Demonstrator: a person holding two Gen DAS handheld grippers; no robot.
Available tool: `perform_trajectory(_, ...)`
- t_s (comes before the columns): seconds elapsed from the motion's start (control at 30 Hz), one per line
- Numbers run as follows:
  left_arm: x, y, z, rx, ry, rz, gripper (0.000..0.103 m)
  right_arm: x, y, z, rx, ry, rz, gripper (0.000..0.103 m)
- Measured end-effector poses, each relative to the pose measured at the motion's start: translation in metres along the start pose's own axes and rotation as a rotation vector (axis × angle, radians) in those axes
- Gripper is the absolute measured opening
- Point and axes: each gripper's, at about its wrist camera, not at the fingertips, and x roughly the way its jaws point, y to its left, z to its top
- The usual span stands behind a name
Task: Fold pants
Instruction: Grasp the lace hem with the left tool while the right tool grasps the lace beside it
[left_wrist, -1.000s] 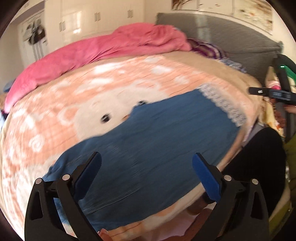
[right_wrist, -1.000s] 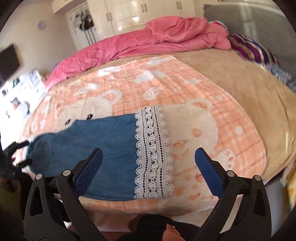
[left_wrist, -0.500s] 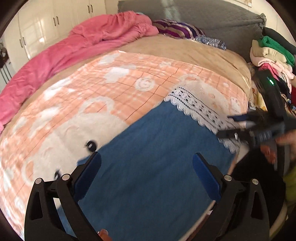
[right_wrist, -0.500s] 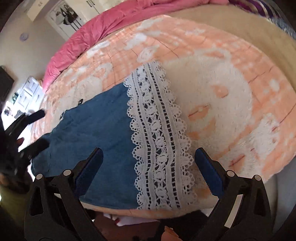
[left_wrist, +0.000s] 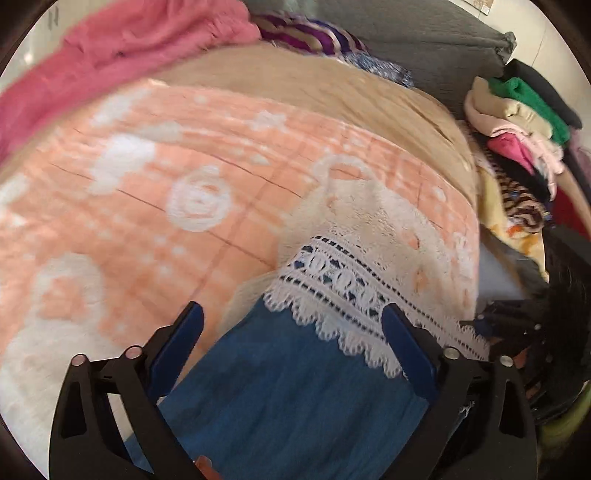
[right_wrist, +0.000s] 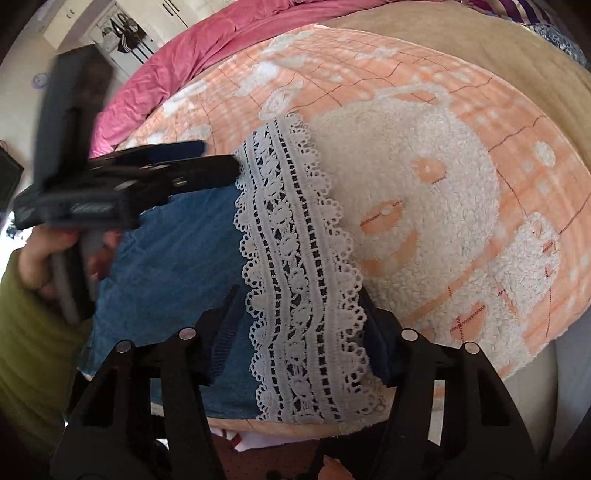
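Right wrist view: bed (right_wrist: 535, 96) fills the frame, covered by one peach bear-print blanket (right_wrist: 424, 177) over a tan sheet, with one pink duvet (right_wrist: 221, 33) bunched along the far side. One pair of blue pants (right_wrist: 177, 251) lies flat near the bed's near edge, its white lace hem (right_wrist: 295, 266) pointing toward the right side of the bed.

Left wrist view: one pile of folded clothes (left_wrist: 517, 122) sits off the bed's right end and one striped purple item (left_wrist: 306, 33) at the headboard.

Two grippers. Right gripper (right_wrist: 295, 332) straddles the lace hem at its near corner. Its fingers have just been closing and stand about half shut, hem between them. Pads look close to the fabric on both sides, but a firm pinch can't be confirmed, so it counts as not yet gripping. Left gripper (left_wrist: 291, 339) hovers over the far corner of the same hem, fingers wide with only a slight closing so far, nothing held. In the right wrist view it shows as a blurred black body in a hand (right_wrist: 48, 254) with a green sleeve.

Risks, as judgement:
- Lace is thin and openwork, so the right fingers may catch only the top layer and the fold would drag one layer off the other.
- Plush blanket could get pinched together with the hem and lift with it.
- Left gripper image is blurred; if it closes short of the hem edge, the corners lift unevenly and the fold goes skewed.
- Pants lie close to the bed edge, so a pull toward the person could slide them off.
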Motion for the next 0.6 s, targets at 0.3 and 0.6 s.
perform_trajectory(0.3,0.034,0.009,0.003,0.036,0.026,-0.2,0.073,0.002,-0.006,0.003,0.024,0.001,0.054,0.046)
perform_trajectory(0.6,0.036,0.008,0.0,0.003,0.02,-0.205,0.043,0.008,-0.006,0.007,0.043,0.01,0.087,0.028)
